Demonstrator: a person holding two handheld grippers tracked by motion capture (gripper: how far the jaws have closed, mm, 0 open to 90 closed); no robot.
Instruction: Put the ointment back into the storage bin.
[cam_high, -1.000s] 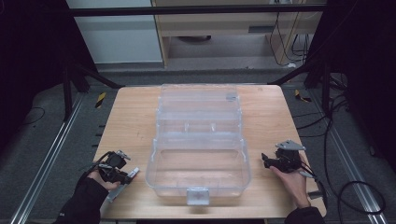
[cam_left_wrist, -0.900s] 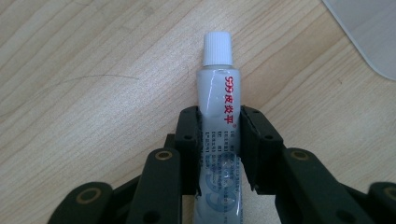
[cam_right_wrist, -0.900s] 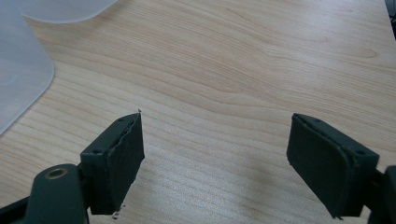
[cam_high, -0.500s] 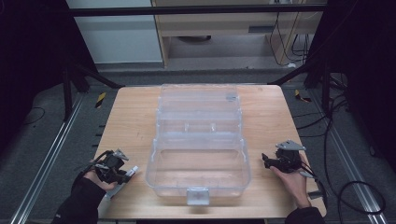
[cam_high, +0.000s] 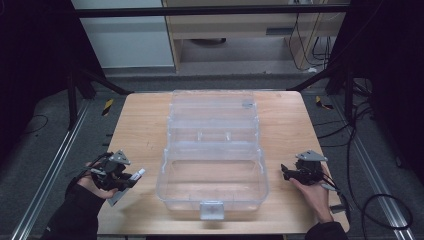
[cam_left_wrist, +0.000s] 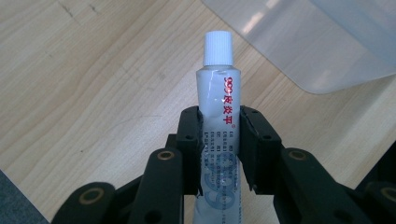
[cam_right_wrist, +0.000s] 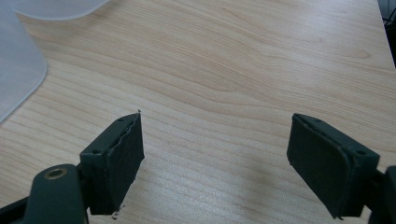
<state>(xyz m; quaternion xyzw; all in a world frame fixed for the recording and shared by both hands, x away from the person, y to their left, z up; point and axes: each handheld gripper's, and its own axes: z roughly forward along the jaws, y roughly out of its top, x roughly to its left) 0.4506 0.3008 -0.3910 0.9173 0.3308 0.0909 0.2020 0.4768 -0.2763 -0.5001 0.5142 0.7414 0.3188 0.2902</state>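
Observation:
A clear plastic box (cam_high: 212, 150) lies open in the middle of the wooden table (cam_high: 140, 125), its lid folded back toward the far side. My left gripper (cam_high: 131, 179) is at the table's near left, shut on a small white tube (cam_left_wrist: 218, 107) with a ribbed white cap and red print. The tube's cap (cam_high: 140, 173) points toward the box's left wall (cam_left_wrist: 322, 42). My right gripper (cam_high: 285, 171) rests to the right of the box. Its jaws stand wide open over bare wood, and nothing lies between its pads (cam_right_wrist: 122, 154).
The box has a grey latch (cam_high: 211, 210) at its near edge. Metal rails (cam_high: 55, 165) run along both sides of the table, and cables (cam_high: 380, 200) lie on the floor at the right. Bare wood (cam_right_wrist: 261, 65) stretches beyond the right gripper.
My left gripper has drifted slightly left and toward the near edge with the tube in it. The right gripper and the box have not moved.

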